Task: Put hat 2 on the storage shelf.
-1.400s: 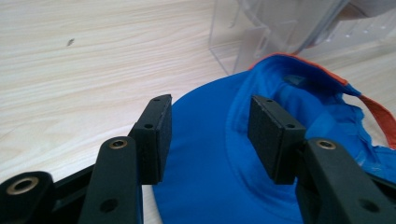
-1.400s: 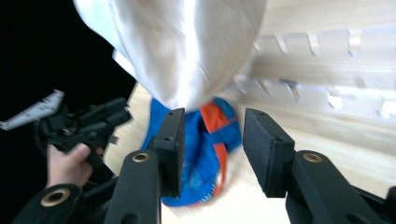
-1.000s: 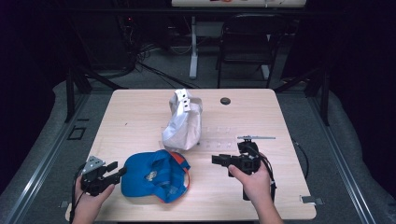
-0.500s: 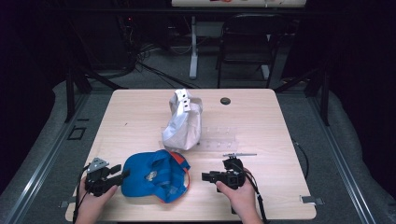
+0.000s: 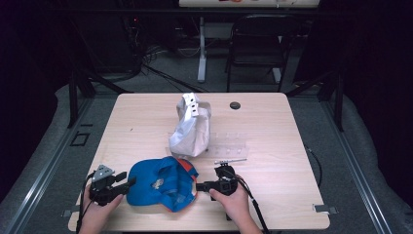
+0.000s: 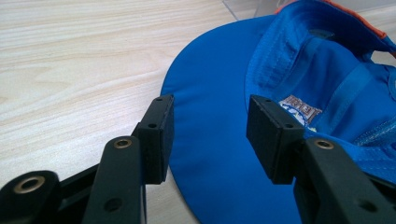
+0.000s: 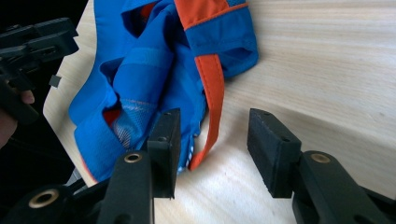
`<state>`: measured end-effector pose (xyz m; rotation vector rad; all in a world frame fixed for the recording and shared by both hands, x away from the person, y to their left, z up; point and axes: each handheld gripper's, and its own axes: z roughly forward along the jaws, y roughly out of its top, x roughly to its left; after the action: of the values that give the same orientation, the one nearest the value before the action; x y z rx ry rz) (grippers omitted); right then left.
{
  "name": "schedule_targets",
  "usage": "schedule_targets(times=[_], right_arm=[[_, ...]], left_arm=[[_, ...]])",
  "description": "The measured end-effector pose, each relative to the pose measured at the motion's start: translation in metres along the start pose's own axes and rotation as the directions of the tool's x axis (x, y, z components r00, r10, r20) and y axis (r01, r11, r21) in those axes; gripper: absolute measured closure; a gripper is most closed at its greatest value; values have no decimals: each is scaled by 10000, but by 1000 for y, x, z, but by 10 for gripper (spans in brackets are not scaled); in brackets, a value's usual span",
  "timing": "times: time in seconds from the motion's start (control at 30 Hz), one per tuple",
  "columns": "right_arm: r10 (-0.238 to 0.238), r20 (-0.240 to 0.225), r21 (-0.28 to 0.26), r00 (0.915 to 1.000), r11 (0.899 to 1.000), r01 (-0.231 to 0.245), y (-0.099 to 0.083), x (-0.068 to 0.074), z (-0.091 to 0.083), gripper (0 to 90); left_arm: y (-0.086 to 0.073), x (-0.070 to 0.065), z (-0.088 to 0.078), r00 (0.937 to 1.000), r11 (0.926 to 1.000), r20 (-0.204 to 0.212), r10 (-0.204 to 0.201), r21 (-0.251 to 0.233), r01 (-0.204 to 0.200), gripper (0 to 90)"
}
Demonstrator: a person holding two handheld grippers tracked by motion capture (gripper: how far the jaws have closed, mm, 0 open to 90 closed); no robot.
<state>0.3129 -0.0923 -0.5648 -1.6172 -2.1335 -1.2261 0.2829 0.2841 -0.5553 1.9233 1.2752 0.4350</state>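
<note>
Two grippers flank the cap (image 5: 163, 183), upside down at the counter's (image 5: 146, 122) near edge: left gripper (image 6: 210, 135) open over the brim, right gripper (image 7: 212, 149) just widened around the orange strap (image 7: 212, 93), gripping nothing; likely positioned for lifting from both sides.

cap (image 5: 163, 184): we see blue, orange strap and trim
bag (image 5: 192, 127): white, we think greyish folds
table (image 5: 292, 146): pale wood grain
grippers' pads (image 6: 161, 135): black
</note>
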Motion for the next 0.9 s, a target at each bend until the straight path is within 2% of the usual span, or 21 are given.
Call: schedule_targets(times=[0.03,0.07,0.23,0.4,0.47,0.57,0.63,0.7,0.77,0.83,0.87,0.9], right_arm=[[16,80,405,10000,9992,-19,2,0,1,553],[40,-10,536,10000,9986,-39,4,-2,5,553],[229,-103,746,9997,9970,-221,6,-4,14,554],[408,-384,863,9984,9956,-373,9,-4,23,554],[420,-526,1094,9977,9933,-361,9,-4,26,565],[567,-695,1231,9960,9912,-479,8,-3,27,568],[576,-1072,1126,9926,9926,-454,8,0,24,574],[595,-1150,1126,9916,9926,-465,8,2,22,574],[466,-1497,1035,9876,9941,-312,10,8,16,596],[397,-1478,1103,9882,9936,-234,11,10,14,608],[343,-1607,966,9864,9951,-188,11,12,13,619],[347,-1669,1045,9854,9944,-173,12,13,12,628]], left_arm=[[0,0,0,10000,10000,-7,20,-1,-20,522],[0,-1,1,10000,10000,-31,34,-90,-34,521],[-1,-1,1,10000,10000,-7,38,-71,-38,521],[0,0,1,10000,10000,27,20,10,-20,521],[0,0,1,10000,10000,31,23,26,-23,521],[-1,0,1,10000,10000,33,24,38,-24,521],[-1,0,1,10000,10000,27,23,35,-23,521],[-1,0,1,10000,10000,8,1,22,-2,521],[-1,0,1,10000,10000,13,6,29,-6,521],[-1,0,1,10000,10000,42,37,28,-37,521],[-1,-1,2,10000,10000,42,31,0,-31,520],[-1,-1,2,10000,10000,17,30,-61,-30,520]])
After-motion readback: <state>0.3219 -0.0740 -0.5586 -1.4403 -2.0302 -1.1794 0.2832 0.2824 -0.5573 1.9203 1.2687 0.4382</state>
